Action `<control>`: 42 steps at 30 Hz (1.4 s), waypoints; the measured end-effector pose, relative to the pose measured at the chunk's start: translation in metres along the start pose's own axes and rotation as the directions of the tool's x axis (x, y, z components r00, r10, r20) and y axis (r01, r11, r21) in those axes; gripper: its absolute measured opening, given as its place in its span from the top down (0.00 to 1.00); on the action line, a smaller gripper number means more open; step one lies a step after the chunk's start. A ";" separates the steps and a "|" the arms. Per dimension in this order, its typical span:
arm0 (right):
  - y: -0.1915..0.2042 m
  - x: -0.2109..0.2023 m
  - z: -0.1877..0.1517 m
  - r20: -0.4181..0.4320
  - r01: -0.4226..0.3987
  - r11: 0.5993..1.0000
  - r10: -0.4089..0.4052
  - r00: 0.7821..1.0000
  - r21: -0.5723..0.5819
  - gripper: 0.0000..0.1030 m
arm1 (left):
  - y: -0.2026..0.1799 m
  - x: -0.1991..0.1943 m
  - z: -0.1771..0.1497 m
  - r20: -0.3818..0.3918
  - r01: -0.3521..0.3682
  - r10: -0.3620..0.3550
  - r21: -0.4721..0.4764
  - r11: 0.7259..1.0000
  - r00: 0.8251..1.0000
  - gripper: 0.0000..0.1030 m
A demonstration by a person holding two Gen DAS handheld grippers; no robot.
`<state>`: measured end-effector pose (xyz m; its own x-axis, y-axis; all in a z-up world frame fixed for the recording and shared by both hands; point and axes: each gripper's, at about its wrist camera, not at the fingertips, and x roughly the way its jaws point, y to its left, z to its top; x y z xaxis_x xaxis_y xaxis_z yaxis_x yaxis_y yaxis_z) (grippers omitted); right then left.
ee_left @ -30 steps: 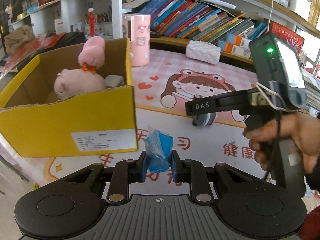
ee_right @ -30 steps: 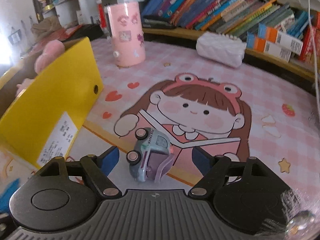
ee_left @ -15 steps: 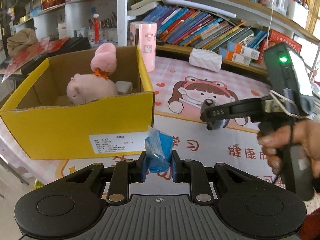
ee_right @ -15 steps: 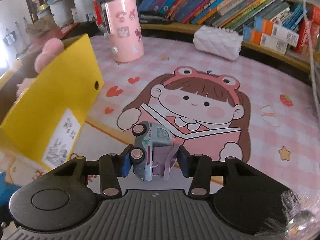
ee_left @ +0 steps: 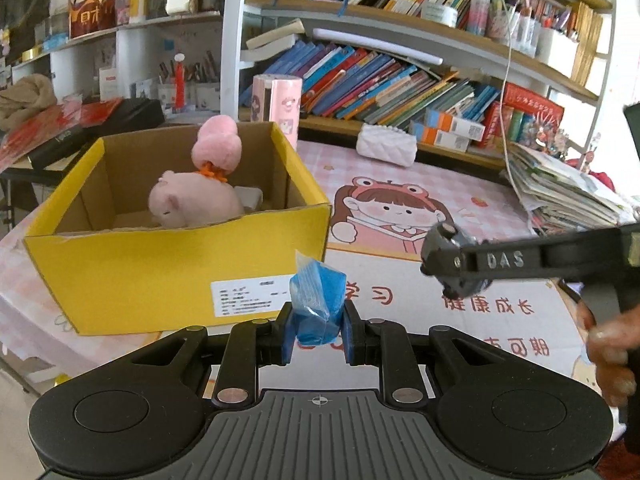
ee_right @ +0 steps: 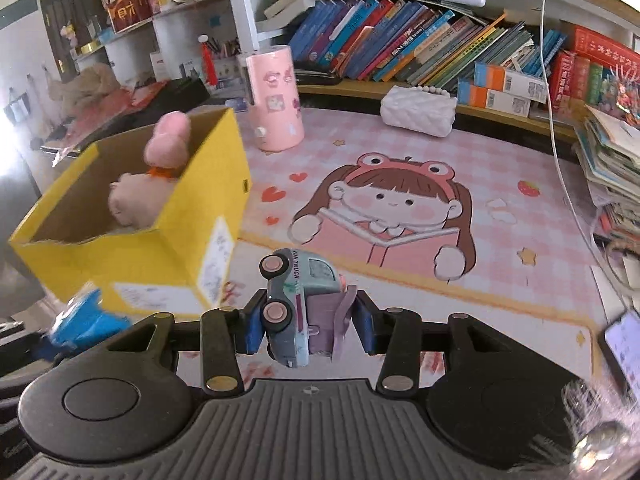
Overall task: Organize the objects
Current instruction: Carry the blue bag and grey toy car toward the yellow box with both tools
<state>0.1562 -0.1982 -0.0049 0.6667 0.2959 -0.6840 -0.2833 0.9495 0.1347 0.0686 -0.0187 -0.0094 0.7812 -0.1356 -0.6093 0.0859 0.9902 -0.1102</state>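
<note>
- Toy truck: pale blue-grey, pink wheel hubs, "FUN TRUCK" printed on its side; lifted clear of the mat, tipped on its side, at 6 o'clock in the right wrist view.
- Right gripper: blue pads pressed against both flanks of the toy truck, closed firmly on it.
- Blue packet: blue item in a clear bag, at 6 o'clock in the left wrist view.
- Left gripper: closed tight, pinching the blue packet.
- Yellow box: open cardboard, white printed label on its front, text too small to read; at 9 o'clock in both views; holds a pink plush toy.
- Mat: pink check with a cartoon girl in a frog hat; Chinese characters legible only in the left wrist view.
- Left wrist view alone shows the right gripper's arm marked "DAS" at 3 o'clock, and the person's hand.
- Right wrist view alone shows a phone at 4 o'clock.
</note>
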 end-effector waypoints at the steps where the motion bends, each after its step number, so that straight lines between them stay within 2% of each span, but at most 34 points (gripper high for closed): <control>1: 0.005 -0.005 -0.004 -0.001 0.000 1.000 0.000 1.000 -0.001 0.59 | 0.004 -0.004 -0.001 0.003 0.001 -0.001 -0.002 1.000 1.000 0.79; 10: 0.053 -0.026 -0.036 -0.040 -0.007 1.000 0.006 0.999 -0.025 0.59 | 0.043 -0.037 -0.016 0.020 -0.009 0.010 -0.045 0.999 1.000 0.79; 21: 0.110 -0.045 -0.057 -0.021 -0.049 0.994 0.048 0.999 -0.093 0.59 | 0.071 -0.074 -0.029 0.061 -0.030 0.033 -0.041 0.999 0.998 0.79; 32: 0.144 -0.052 -0.070 -0.006 -0.071 0.993 0.070 0.997 -0.096 0.59 | 0.094 -0.099 -0.040 0.083 -0.057 0.060 -0.034 0.998 0.995 0.79; 42: 0.161 -0.053 -0.074 0.004 -0.061 0.993 0.062 0.998 -0.103 0.59 | 0.104 -0.104 -0.040 0.099 -0.043 0.045 -0.023 0.999 0.994 0.79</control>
<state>0.0246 -0.0687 0.0000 0.6505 0.3545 -0.6717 -0.3932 0.9138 0.1015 -0.0282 0.0971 0.0109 0.8416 -0.0867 -0.5331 0.0376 0.9941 -0.1022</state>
